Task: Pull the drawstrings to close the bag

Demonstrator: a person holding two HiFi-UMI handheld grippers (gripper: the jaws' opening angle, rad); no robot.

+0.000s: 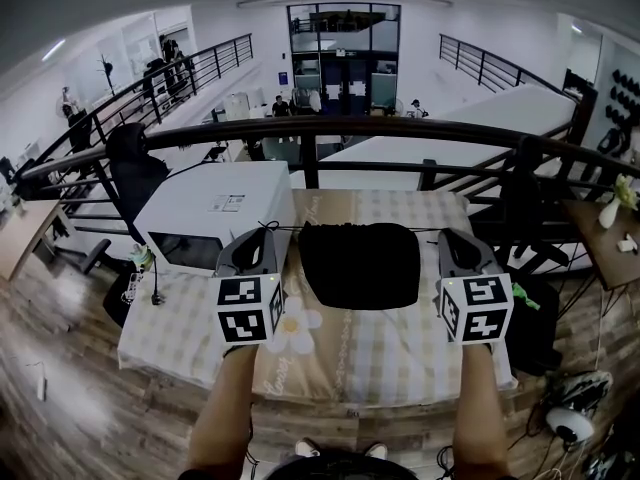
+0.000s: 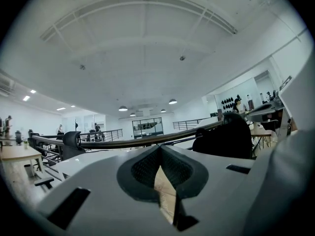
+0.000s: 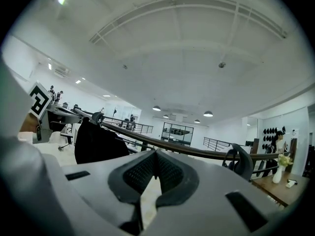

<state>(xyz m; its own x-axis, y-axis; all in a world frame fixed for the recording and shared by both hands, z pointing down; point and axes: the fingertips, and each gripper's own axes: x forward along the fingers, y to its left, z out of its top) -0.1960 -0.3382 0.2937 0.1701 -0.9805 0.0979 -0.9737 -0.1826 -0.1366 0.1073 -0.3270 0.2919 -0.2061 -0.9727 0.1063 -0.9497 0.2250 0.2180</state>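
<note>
At centre of the head view, a black bag [image 1: 360, 265] lies flat on the cloth-covered worktop [image 1: 400, 353], w/ its top edge toward the railing [image 1: 330, 128] at the far side. L gripper [image 1: 267, 231] sits just left of the bag's top corner, R gripper [image 1: 446, 234] just right of the other. Both have jaws pressed together, each clamped on a thin drawstring [image 1: 285, 227] running straight out from the bag's top. A white box [image 1: 215, 213] stands at the worktop's upper left, near the L gripper.
</note>
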